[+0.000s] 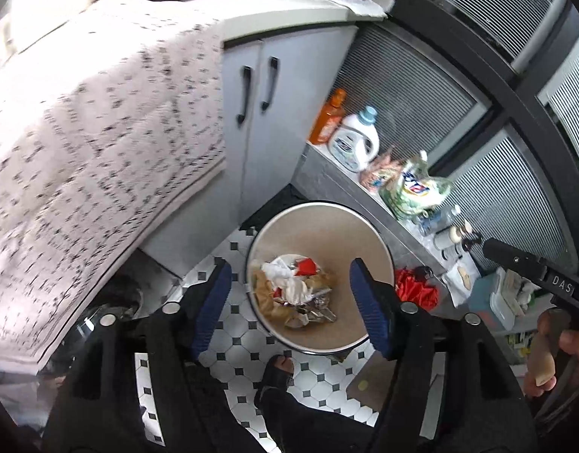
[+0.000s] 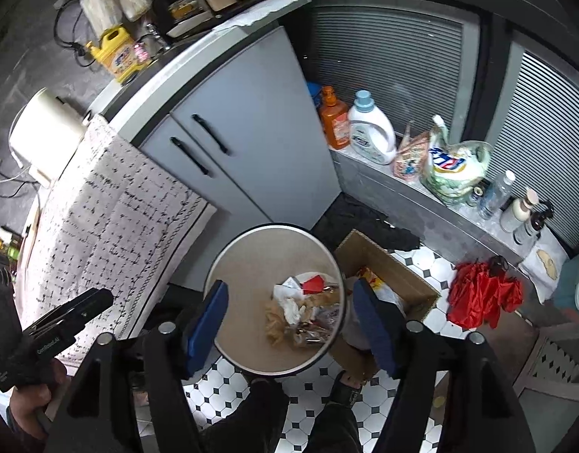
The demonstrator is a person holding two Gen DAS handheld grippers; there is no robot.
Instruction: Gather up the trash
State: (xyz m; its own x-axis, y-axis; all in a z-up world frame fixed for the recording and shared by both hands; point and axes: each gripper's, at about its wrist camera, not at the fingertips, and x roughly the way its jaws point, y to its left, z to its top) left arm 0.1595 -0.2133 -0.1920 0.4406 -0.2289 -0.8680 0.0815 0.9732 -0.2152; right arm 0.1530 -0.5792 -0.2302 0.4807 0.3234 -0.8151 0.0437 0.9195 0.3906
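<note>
- Crumpled paper, foil and plastic wrappers, the trash (image 1: 297, 294), are seen heaped at the bottom of the round bin (image 1: 376, 241); the heap lies nearer the bin's left wall in the left wrist view and right of centre in the right wrist view.
- Left gripper (image 1: 289, 302): jaws are held wide apart above the bin's mouth, with nothing between the blue pads (image 1: 210, 305); no contact with the trash or the rim is shown.
- Right gripper (image 2: 289, 321): jaws are likewise spread and empty; one pad is seen over the bin's left rim and the other just outside its right rim, above the cardboard box (image 2: 387, 264).
- Handling, as judged: the pieces are taken to be light, soft and easily crushed; the foil is likely slippery and springy, so a pinch on a thick crumpled fold would be preferred to a loose edge.
- Bin, as judged: the wall appears stiff and smooth, with a thin metal-edged rim; a grasp across the rim would be the surest hold if it is to be moved.
- Red crumpled material (image 2: 482, 298) is seen on the tiled floor (image 2: 365, 389) near the foot of the ledge, well apart from the bin; whether it is trash cannot be told.
</note>
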